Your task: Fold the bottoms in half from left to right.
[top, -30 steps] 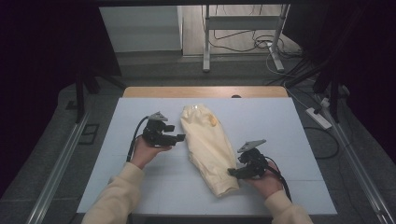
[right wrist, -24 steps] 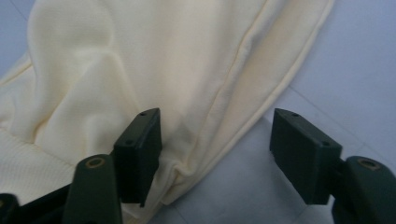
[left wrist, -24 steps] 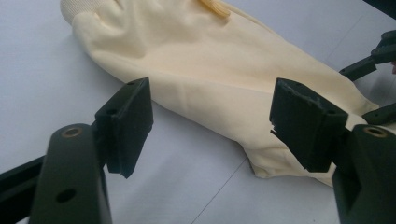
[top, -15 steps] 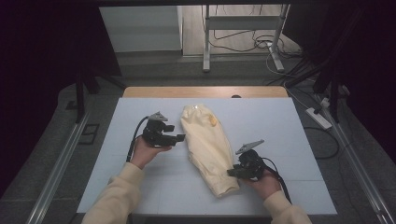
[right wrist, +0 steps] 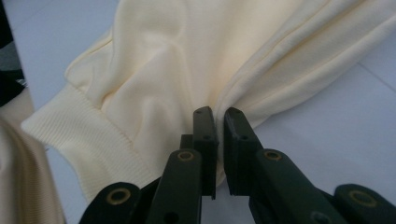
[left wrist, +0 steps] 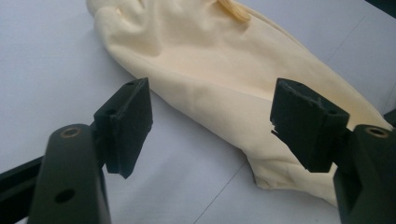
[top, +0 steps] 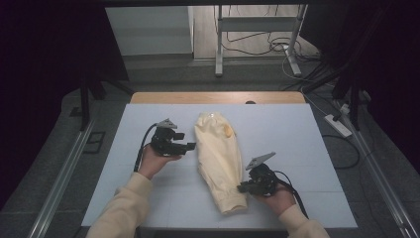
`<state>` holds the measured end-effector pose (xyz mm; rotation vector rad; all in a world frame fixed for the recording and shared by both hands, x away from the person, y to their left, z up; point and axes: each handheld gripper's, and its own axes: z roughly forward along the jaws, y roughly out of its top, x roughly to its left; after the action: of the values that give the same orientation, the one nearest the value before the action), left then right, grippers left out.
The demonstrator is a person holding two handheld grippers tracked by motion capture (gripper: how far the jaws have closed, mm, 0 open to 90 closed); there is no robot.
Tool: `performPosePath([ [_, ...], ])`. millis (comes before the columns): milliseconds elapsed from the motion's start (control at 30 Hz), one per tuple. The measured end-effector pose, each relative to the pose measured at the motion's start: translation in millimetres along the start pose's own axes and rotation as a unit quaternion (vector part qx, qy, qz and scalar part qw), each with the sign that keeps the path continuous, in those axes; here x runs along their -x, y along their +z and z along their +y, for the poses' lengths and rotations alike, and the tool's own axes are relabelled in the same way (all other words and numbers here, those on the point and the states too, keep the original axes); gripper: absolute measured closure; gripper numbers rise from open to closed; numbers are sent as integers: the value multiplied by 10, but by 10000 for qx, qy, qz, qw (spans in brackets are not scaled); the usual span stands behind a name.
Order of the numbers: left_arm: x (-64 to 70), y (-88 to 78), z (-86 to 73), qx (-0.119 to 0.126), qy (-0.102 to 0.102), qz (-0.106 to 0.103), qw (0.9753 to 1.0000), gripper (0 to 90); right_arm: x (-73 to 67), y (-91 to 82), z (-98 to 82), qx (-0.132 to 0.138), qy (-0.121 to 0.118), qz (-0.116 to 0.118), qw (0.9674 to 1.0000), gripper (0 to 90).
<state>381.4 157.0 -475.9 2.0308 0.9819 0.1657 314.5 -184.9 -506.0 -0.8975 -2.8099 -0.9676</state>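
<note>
We are seeing a folded pale-yellow knit sweater [top: 219, 161] lying mid-way on the white table sheet [top: 297, 134]. The right gripper [top: 243, 188] is pinching a fold near the sweater's ribbed hem, jaws closed on it. The left gripper [top: 190, 146] is hovering beside the sweater's left edge, jaws spread apart, nothing between them.

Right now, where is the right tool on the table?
In the high view, the right tool is at the near right, its jaws pinching the cream garment near its ribbed hem.
</note>
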Motion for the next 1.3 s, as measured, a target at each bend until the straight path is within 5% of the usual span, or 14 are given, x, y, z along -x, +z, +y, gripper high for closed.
performPosePath([
  [267,-8,-8,-3,1,-9,-2,10000,290,-193,68,39,-70,-292,208,9993,841],
  [800,1,-2,1,5,24,14,10000,290,-190,55,56,-57,-292,348,9990,786],
  [1033,1,-2,1,15,35,14,10000,289,-80,-87,90,461,-60,-109,9989,476],
  [1167,3,0,1,10,38,16,10000,288,-35,-136,89,678,-46,-483,9965,398],
  [1300,6,1,1,0,43,20,10000,287,-3,-158,91,746,-26,-592,9955,379],
])
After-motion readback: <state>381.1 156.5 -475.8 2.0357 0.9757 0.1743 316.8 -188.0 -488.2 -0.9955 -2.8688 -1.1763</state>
